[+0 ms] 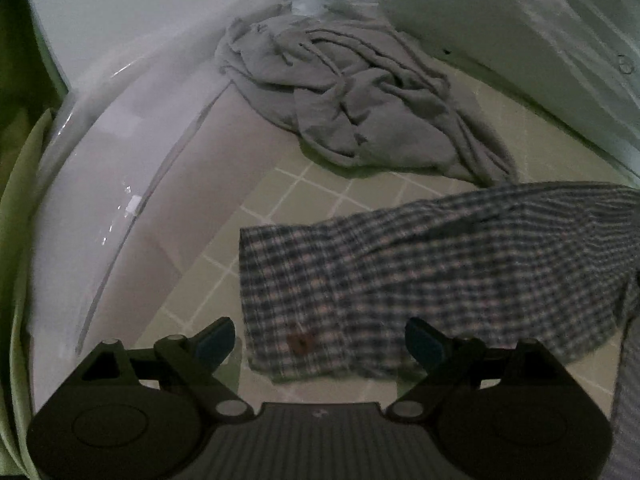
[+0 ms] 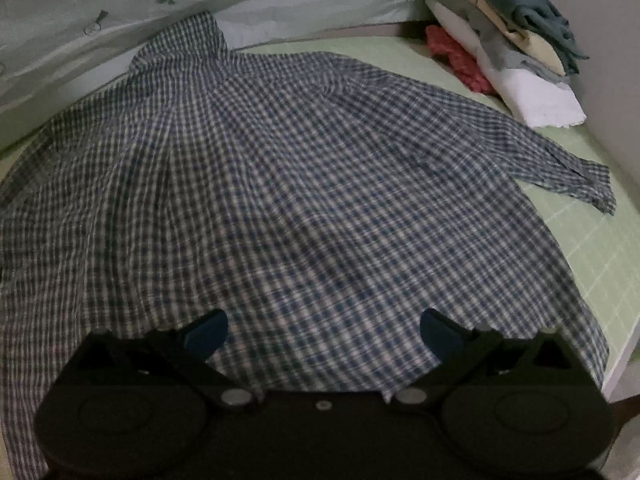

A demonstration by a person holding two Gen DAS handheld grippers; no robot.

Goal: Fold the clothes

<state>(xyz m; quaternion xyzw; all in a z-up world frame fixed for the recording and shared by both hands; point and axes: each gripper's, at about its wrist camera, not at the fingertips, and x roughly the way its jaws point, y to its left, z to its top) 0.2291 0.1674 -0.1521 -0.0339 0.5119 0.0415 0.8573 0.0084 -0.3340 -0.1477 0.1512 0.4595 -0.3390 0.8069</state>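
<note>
A blue and white checked shirt (image 2: 288,184) lies spread over the green gridded surface (image 2: 592,256), collar toward the far side, one sleeve (image 2: 576,176) stretched to the right. My right gripper (image 2: 324,332) hangs open just above the shirt's near hem, nothing between its fingers. In the left wrist view one end of the same checked shirt (image 1: 420,276) lies across the green surface (image 1: 288,196), with a small brown mark near its corner. My left gripper (image 1: 320,340) stands open over that corner, holding nothing.
A crumpled grey garment (image 1: 352,108) lies beyond the shirt's end. A pile of folded clothes (image 2: 508,44), white, grey, cream, teal and red, sits at the far right. A pale cloth with carrot prints (image 2: 120,12) hangs behind. A white curved edge (image 1: 100,168) borders the left.
</note>
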